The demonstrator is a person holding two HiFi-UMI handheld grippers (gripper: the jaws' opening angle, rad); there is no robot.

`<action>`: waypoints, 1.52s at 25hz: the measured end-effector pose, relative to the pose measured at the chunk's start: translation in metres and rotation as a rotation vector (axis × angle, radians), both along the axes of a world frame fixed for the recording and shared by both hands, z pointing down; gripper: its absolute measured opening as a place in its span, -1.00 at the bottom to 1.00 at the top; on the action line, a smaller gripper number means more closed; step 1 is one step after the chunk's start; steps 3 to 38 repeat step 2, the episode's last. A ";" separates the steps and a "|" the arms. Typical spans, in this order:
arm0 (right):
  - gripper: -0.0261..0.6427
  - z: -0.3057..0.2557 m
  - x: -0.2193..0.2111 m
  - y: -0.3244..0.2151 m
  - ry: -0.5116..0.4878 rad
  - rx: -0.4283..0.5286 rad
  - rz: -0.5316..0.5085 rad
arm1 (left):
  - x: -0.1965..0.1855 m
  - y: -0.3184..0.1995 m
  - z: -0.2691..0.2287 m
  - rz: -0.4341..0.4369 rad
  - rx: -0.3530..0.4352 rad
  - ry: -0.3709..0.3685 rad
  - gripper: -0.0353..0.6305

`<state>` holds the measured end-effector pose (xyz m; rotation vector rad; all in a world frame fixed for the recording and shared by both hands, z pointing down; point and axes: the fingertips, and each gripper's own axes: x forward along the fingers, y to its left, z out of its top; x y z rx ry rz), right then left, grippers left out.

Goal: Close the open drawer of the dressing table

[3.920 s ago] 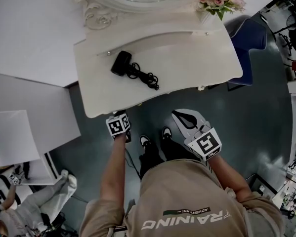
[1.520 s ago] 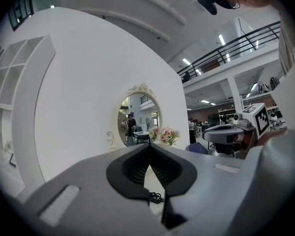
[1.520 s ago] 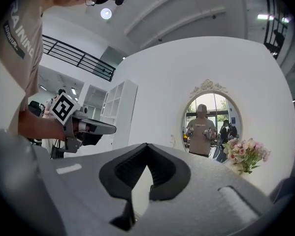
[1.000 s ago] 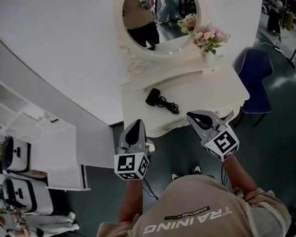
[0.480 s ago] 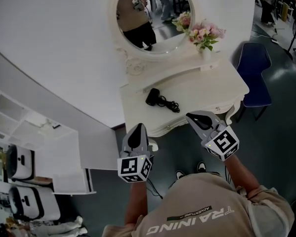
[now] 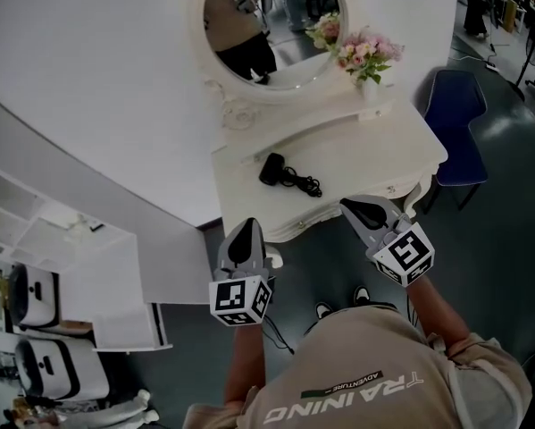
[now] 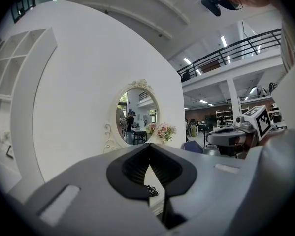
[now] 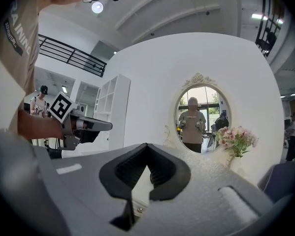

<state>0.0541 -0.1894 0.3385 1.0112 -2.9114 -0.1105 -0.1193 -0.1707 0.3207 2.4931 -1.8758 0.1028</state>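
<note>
The white dressing table (image 6: 356, 150) stands against the white wall, with an oval mirror (image 6: 265, 25) above it. Its front apron (image 6: 316, 223) looks flush, and no drawer stands out from it. A black hair dryer (image 6: 274, 170) with its cord lies on the top. My left gripper (image 6: 243, 226) hovers just off the table's front left corner, shut and holding nothing. My right gripper (image 6: 347, 206) hangs in front of the right half of the apron, also shut and empty. In the gripper views both pairs of jaws, left gripper (image 7: 148, 154) and right gripper (image 8: 146, 151), meet with nothing between them.
A vase of pink flowers (image 6: 361, 50) stands at the table's back right. A blue chair (image 6: 455, 119) sits right of the table. White shelving (image 6: 35, 231) and a white panel (image 6: 124, 293) lie to the left, over grey floor (image 6: 490, 231).
Since 3.9 s ago the person has backed away; the left gripper no longer touches the table's front edge. Over the last second both grippers have barely shifted.
</note>
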 end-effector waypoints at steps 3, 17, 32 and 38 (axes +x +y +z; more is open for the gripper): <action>-0.92 0.006 0.000 0.000 0.006 -0.011 0.005 | 0.000 -0.001 0.002 0.005 0.000 -0.007 -0.84; -0.92 0.006 0.000 0.000 0.006 -0.011 0.005 | 0.000 -0.001 0.002 0.005 0.000 -0.007 -0.84; -0.92 0.006 0.000 0.000 0.006 -0.011 0.005 | 0.000 -0.001 0.002 0.005 0.000 -0.007 -0.84; -0.92 0.006 0.000 0.000 0.006 -0.011 0.005 | 0.000 -0.001 0.002 0.005 0.000 -0.007 -0.84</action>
